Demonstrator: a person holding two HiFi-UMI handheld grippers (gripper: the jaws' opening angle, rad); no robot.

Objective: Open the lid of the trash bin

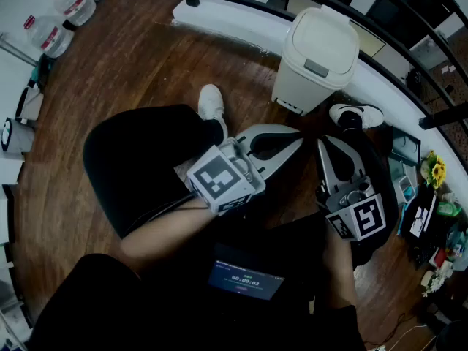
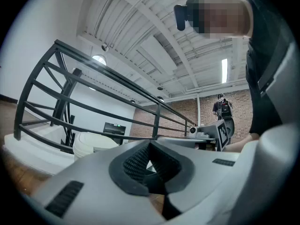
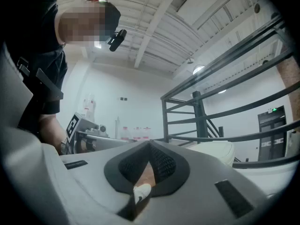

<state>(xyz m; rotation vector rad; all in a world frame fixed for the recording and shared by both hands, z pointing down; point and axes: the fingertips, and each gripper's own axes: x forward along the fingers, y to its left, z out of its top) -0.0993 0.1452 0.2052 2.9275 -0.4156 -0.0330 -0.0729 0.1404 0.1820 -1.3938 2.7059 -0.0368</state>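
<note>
The cream trash bin (image 1: pixel 318 57) stands on the wood floor by the white kerb, its lid down, with a grey push tab on the front. My left gripper (image 1: pixel 298 138) is held low in front of it, jaws together, holding nothing. Beside it on the right, my right gripper (image 1: pixel 322 144) is also shut and empty. Both tips are well short of the bin. In the left gripper view the bin (image 2: pixel 93 144) shows past the closed left gripper (image 2: pixel 150 146). In the right gripper view the bin (image 3: pixel 215 149) lies right of the closed right gripper (image 3: pixel 150 146).
A black railing (image 1: pixel 380 28) on a white kerb (image 1: pixel 234 20) curves behind the bin. White shoes (image 1: pixel 211 102) (image 1: pixel 356 114) stand on either side in front of it. Water bottles (image 1: pixel 69 9) lie far left; small clutter (image 1: pixel 431 196) fills the right edge.
</note>
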